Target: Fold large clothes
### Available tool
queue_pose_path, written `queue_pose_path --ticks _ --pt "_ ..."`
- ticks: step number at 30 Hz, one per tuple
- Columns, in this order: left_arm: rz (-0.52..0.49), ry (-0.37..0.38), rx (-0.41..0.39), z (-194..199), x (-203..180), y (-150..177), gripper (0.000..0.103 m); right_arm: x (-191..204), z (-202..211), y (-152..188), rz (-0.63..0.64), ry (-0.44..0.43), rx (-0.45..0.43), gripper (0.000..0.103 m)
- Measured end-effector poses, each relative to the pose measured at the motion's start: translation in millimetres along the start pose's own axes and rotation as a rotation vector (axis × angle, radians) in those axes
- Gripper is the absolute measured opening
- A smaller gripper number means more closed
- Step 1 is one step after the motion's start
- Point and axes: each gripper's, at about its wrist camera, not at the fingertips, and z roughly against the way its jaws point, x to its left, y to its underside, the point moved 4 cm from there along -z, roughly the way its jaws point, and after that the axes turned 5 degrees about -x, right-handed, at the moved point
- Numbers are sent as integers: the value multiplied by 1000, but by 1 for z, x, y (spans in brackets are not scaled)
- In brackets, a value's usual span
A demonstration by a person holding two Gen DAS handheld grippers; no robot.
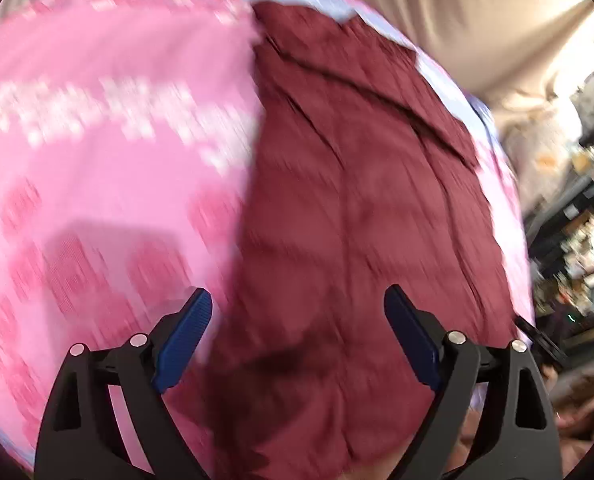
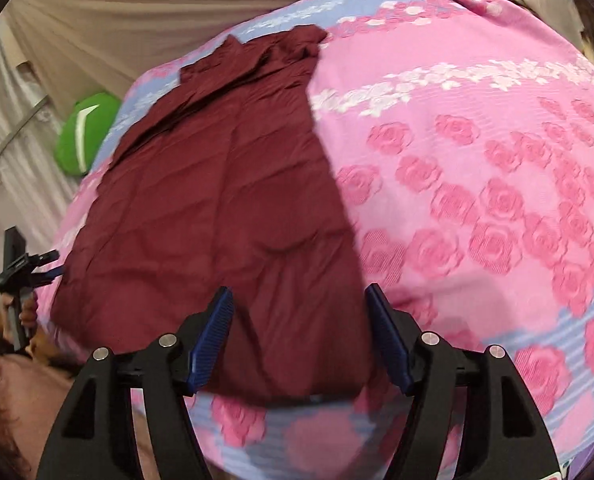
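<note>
A maroon garment (image 2: pixel 225 216) lies spread flat on a bed covered by a pink rose-print bedspread (image 2: pixel 477 200), laid out lengthwise as if partway through folding; one long edge runs straight, which suggests a fold already made along it. Left gripper (image 1: pixel 297 332) hangs above the cloth w/ fingers (image 1: pixel 185 344) wide apart and nothing between them. Right gripper (image 2: pixel 299 344) does likewise, fingers (image 2: pixel 213 344) spread over the near hem, empty. Neither pair touches fabric as far as the views show; the left view is blurred, so contact there can't be ruled out. Both point steeply down at the cloth, prob. to line up a fresh grab of the near end. Garment sits below and ahead of both grippers; in the right view its near hem falls betw. the fingers, the far end stretching away toward a beige curtain (image 2: pixel 177 12). A green object (image 2: pixel 83 140) sits beside the bed's far corner.
</note>
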Motion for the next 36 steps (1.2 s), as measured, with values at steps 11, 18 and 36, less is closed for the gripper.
queue_pose_path --ticks 11,18,36 --pt "-50 54 4 7 -20 41 56 12 12 20 -61 -146 -66 33" --pt "-83 108 -127 42 -38 37 6 27 38 22 -59 -157 -200 3" --pt "-123 293 -664 199 -93 -9 2 90 204 -36 98 -318 -799 2"
